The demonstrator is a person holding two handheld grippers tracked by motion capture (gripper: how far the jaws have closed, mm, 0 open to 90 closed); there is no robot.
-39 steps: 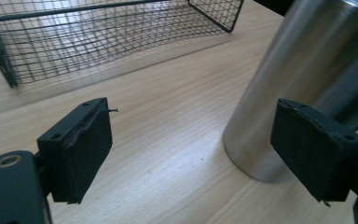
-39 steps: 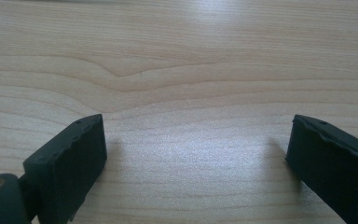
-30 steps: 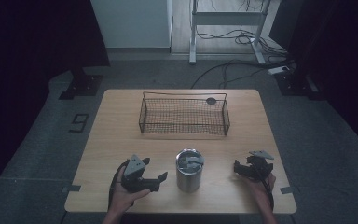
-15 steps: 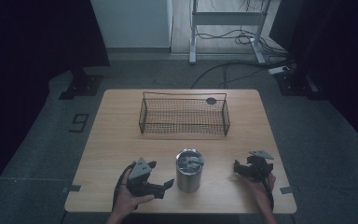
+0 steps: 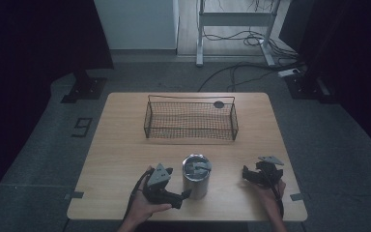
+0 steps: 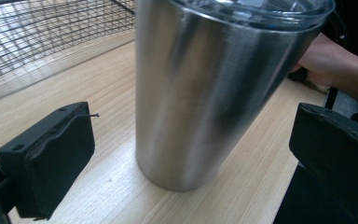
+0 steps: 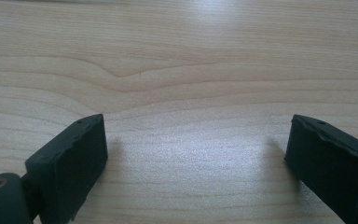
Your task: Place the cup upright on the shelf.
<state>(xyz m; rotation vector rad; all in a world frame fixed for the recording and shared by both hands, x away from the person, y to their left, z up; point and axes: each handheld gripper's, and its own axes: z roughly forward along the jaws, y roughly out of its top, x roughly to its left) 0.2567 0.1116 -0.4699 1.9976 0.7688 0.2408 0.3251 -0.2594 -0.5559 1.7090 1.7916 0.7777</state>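
A steel tumbler (image 5: 196, 176) with a clear lid stands upright near the table's front edge. My left gripper (image 5: 183, 197) sits just left of it, open, jaws pointing at its base. In the left gripper view the tumbler (image 6: 214, 88) stands close ahead between the spread jaws, untouched. My right gripper (image 5: 247, 175) rests on the table to the right of the tumbler, open, with bare wood (image 7: 191, 93) between its jaws.
A black wire basket (image 5: 191, 119) stands at the back middle of the wooden table (image 5: 125, 145). A small dark disc (image 5: 219, 104) lies behind the basket's right end. The other hand (image 6: 335, 65) shows past the tumbler.
My left gripper has turned and slid right toward the tumbler's base. The right gripper has stayed put.
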